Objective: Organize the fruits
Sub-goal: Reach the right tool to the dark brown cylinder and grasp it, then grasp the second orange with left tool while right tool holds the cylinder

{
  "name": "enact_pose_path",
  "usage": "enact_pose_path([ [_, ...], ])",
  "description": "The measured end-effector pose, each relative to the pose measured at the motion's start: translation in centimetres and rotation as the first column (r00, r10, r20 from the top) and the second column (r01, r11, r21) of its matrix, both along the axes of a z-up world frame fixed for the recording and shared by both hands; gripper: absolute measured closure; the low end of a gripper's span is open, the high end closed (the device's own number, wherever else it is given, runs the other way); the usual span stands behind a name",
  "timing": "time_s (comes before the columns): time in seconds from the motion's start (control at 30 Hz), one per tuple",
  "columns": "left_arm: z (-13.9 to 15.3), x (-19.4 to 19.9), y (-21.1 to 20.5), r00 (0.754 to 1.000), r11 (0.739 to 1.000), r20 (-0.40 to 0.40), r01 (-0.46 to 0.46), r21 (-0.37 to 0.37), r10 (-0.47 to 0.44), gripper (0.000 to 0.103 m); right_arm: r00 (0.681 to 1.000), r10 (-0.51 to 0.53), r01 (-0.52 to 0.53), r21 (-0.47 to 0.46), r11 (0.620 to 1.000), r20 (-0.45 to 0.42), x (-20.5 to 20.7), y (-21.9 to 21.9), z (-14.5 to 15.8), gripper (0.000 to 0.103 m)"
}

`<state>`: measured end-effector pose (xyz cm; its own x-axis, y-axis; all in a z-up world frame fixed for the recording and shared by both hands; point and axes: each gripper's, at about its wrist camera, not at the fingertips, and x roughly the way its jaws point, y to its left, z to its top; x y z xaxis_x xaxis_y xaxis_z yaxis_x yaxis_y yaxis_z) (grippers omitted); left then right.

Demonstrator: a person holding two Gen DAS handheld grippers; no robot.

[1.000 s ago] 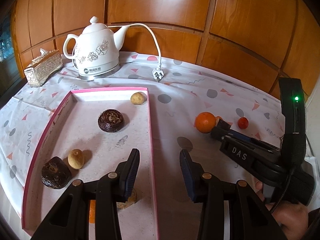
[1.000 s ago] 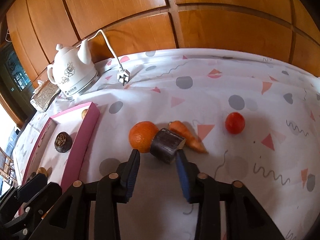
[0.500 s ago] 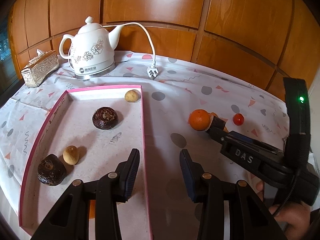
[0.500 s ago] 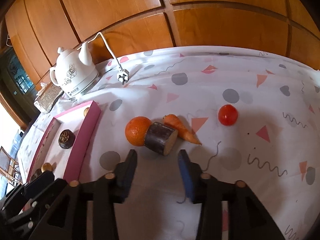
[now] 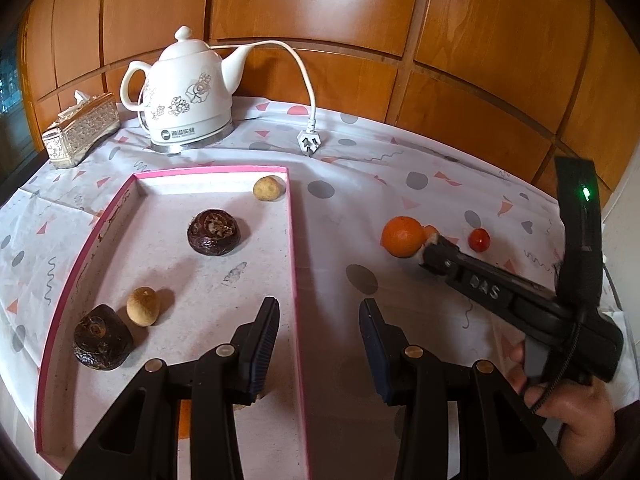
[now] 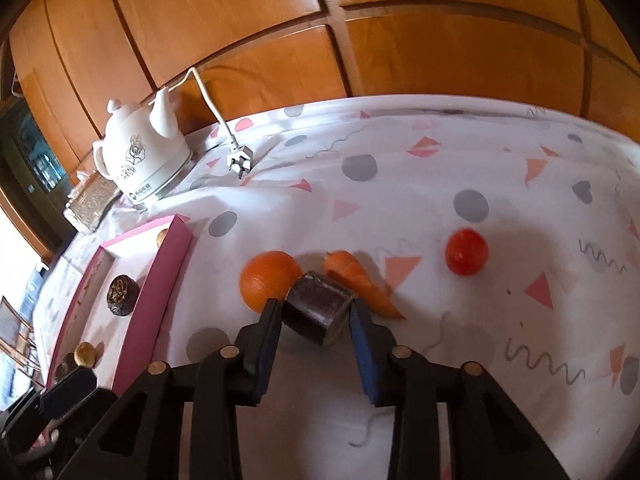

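My right tongs (image 6: 314,318) are closing on the dark stub (image 6: 318,307), a short purple-skinned cylinder; both pads touch its sides, so I read it as gripped. The orange (image 6: 269,278) sits just left of the left finger, touching the stub. The carrot (image 6: 360,282) lies just beyond the right finger, and the tomato (image 6: 466,257) is farther right, well apart. My left tongs (image 5: 318,344) hang open with nothing between the fingers, straddling the right wall of the pink box (image 5: 294,264). Ahead and left of them, inside the box, lie two dark fruits (image 5: 214,232) and two small tan ones (image 5: 143,306).
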<state>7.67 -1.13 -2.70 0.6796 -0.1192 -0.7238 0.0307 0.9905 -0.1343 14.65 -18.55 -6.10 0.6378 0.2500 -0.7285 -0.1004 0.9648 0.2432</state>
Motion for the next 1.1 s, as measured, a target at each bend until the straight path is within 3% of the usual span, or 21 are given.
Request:
enact_pose_path([
  [0.43,-0.6,1.5,-3.1,0.997,0.998,-0.04,0.06,0.001,-0.06,0.058,0.997,-0.076,0.076,-0.018,0.997,0.004,-3.2,-4.2,0.1,0.073],
  [0.6,-1.0,2.7,-4.3,0.996,0.998,-0.058,0.065,-0.008,-0.065,0.057,0.992,-0.12,0.123,-0.099,0.988,0.029,-4.0,-4.9,0.1,0.073],
  [0.63,-1.1,3.0,-4.5,0.996,0.998,-0.061,0.067,-0.014,-0.068,0.053,0.991,-0.129,0.132,-0.122,0.984,0.035,-4.2,-4.9,0.1,0.073],
  [0.83,-1.0,5.0,-6.3,0.996,0.997,-0.039,0.081,-0.018,-0.082,0.049,0.988,-0.147,0.152,-0.128,0.98,0.045,-4.3,-5.4,0.0,0.073],
  [1.1,-2.3,8.3,-8.0,0.992,0.995,-0.075,0.104,0.01,-0.103,0.047,0.988,-0.145,0.149,-0.119,0.982,0.044,-4.5,-5.3,0.0,0.073],
])
